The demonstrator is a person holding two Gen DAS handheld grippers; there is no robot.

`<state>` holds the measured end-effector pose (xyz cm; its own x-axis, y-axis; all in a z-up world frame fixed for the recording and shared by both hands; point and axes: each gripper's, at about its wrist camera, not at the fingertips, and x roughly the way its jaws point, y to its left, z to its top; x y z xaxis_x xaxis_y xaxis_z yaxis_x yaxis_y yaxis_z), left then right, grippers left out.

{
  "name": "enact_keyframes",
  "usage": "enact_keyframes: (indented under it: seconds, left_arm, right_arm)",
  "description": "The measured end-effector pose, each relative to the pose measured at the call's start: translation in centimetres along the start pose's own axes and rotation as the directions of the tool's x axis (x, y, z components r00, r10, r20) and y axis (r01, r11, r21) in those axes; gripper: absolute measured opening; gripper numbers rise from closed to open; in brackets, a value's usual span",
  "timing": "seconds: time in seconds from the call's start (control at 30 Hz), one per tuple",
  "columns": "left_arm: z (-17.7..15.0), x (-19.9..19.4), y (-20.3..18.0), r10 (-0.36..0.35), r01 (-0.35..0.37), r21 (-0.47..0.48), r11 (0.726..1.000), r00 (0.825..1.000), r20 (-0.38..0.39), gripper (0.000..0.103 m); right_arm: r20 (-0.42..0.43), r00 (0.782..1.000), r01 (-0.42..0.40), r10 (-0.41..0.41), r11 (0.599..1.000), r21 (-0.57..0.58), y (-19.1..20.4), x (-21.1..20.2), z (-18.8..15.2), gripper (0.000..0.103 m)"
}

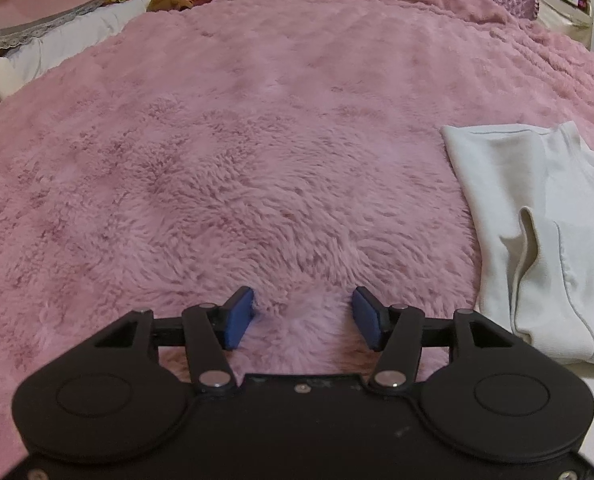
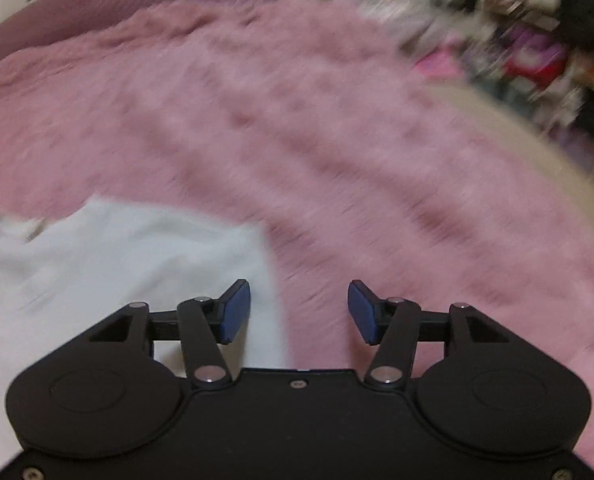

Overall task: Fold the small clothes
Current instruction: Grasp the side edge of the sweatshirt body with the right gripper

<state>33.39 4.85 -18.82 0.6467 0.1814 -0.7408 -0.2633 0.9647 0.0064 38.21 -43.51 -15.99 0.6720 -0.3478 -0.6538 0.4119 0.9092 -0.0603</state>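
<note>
Soft white cotton, the garment (image 1: 537,216) lies limp on the pink blanket (image 1: 257,160) beside both empty, spread grippers (image 1: 303,318) (image 2: 299,312), light, floppy, likely best pinched at a hem corner.

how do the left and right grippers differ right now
The left gripper hovers over bare pink blanket, the white garment off to its right; the right gripper sits at the garment's edge. The left view is sharp, the right motion-blurred. Both are open and empty.
</note>
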Motion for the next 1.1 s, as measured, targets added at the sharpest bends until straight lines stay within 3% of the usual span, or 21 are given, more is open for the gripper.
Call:
enact_keyframes:
  seconds: [0.07,0.13,0.2,0.27,0.3,0.33,0.37,0.43,0.5,0.6,0.73,0.83,0.87,0.93,1.07,1.1]
  left_arm:
    - [-0.4,0.2,-0.1,0.002,-0.002,-0.003,1.000,1.000,0.026,0.058]
    - [-0.6,0.3,-0.4,0.010,-0.010,0.013,1.000,0.999,0.048,0.058]
    - [-0.6,0.3,-0.6,0.015,-0.016,0.023,1.000,0.998,0.057,0.059]
    - [-0.6,0.4,-0.6,0.013,-0.014,0.013,1.000,0.998,0.061,0.059]
    - [-0.6,0.4,-0.6,0.012,-0.012,0.011,1.000,0.998,0.059,0.059]
    - [-0.6,0.4,-0.6,0.012,-0.013,0.013,1.000,0.998,0.060,0.059]
    - [-0.6,0.4,-0.6,0.012,-0.012,0.014,1.000,0.998,0.061,0.059]
    - [-0.6,0.4,-0.6,0.011,-0.012,0.015,1.000,0.998,0.061,0.059]
    - [-0.5,0.5,-0.5,0.013,-0.014,0.012,1.000,0.998,0.061,0.060]
    - [-0.5,0.6,-0.6,0.016,-0.018,0.020,1.000,0.998,0.062,0.060]
    - [-0.5,0.6,-0.6,0.014,-0.016,0.024,1.000,0.998,0.063,0.060]
    - [-0.4,0.7,-0.5,0.009,-0.011,0.023,1.000,0.998,0.064,0.060]
    - [-0.4,0.7,-0.5,0.008,-0.010,0.022,1.000,0.998,0.064,0.061]
    - [-0.4,0.8,-0.4,0.007,-0.008,0.022,1.000,0.998,0.065,0.061]
    - [-0.4,0.8,-0.4,0.009,-0.010,0.025,1.000,0.998,0.066,0.061]
    - [-0.4,0.7,-0.4,0.009,-0.010,0.027,1.000,0.998,0.065,0.061]
  right_arm:
    - [-0.023,0.999,-0.038,0.038,0.999,-0.004,-0.9,0.5,0.4,0.051]
    - [-0.099,0.973,-0.207,0.208,0.978,0.022,-1.4,1.1,0.3,0.050]
    - [-0.144,0.957,-0.258,0.250,0.965,-0.039,-0.4,1.0,-0.2,0.051]
    - [-0.196,0.960,-0.232,0.199,0.959,-0.165,1.4,1.6,-0.9,0.053]
    - [-0.189,0.966,-0.213,0.174,0.955,-0.208,2.1,1.8,-1.2,0.047]
    - [-0.179,0.968,-0.211,0.175,0.955,-0.209,2.4,1.8,-1.1,0.031]
    - [-0.168,0.967,-0.221,0.192,0.959,-0.176,2.2,1.7,-0.9,0.006]
    - [-0.113,0.977,-0.194,0.180,0.972,-0.129,1.4,1.1,-0.4,0.003]
    - [-0.062,0.989,-0.144,0.135,0.976,-0.163,1.2,0.2,-0.3,0.002]
    - [-0.012,0.991,-0.137,0.137,0.973,-0.188,1.0,-1.1,-0.2,0.002]
    - [-0.080,0.993,-0.098,0.084,0.977,-0.190,0.5,1.0,0.5,0.000]
    - [-0.057,0.984,0.154,-0.168,0.969,-0.194,-0.9,3.3,0.4,0.000]
    - [-0.079,0.987,0.130,-0.142,0.982,-0.133,-2.3,3.4,0.5,0.000]
    - [-0.090,0.995,-0.048,0.047,0.999,-0.010,-4.4,2.3,0.2,0.000]
    - [-0.119,0.979,-0.184,0.165,0.969,-0.167,-3.2,-1.6,-1.5,0.000]
    - [-0.134,0.973,-0.210,0.188,0.961,-0.181,-3.0,-2.3,-1.9,0.011]
